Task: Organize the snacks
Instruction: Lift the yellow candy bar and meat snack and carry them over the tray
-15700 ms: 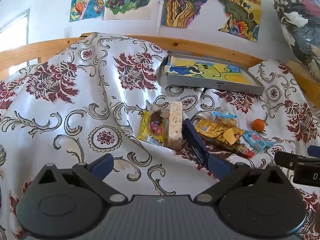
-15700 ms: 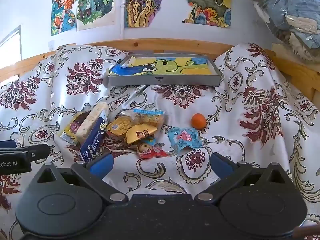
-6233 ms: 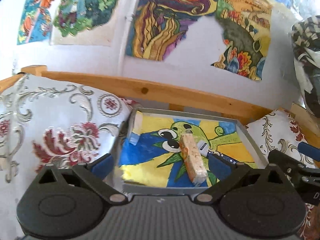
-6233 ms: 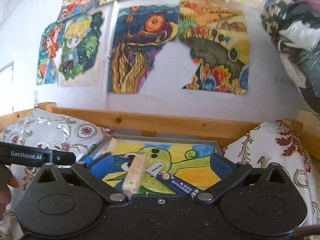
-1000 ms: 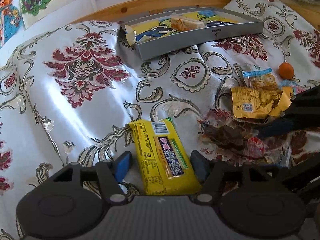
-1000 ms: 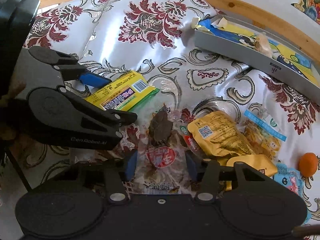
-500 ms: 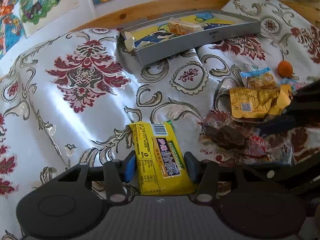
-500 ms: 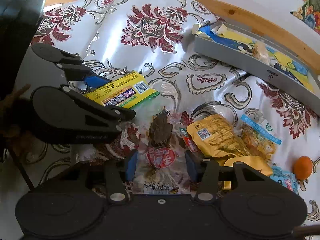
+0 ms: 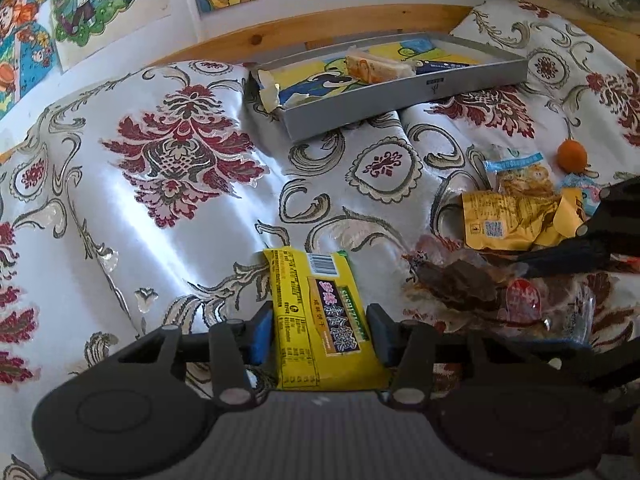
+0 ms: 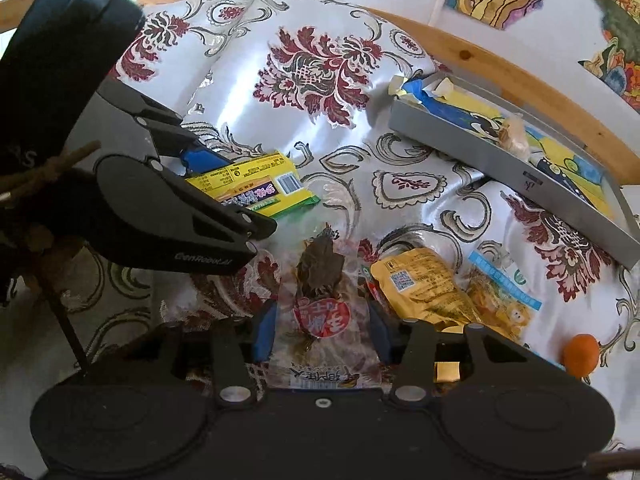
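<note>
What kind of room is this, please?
Probably a bedroom or child's room: a floral bedspread over a soft surface, a wooden frame behind it, and hand-coloured drawings on the wall.

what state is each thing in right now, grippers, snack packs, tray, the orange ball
left gripper: shut on the yellow pack
right gripper: shut on the clear pack
tray: open, holding a pale bar and a blue stick
gold pouch: loose on the cloth
orange ball: loose on the cloth, untouched
</note>
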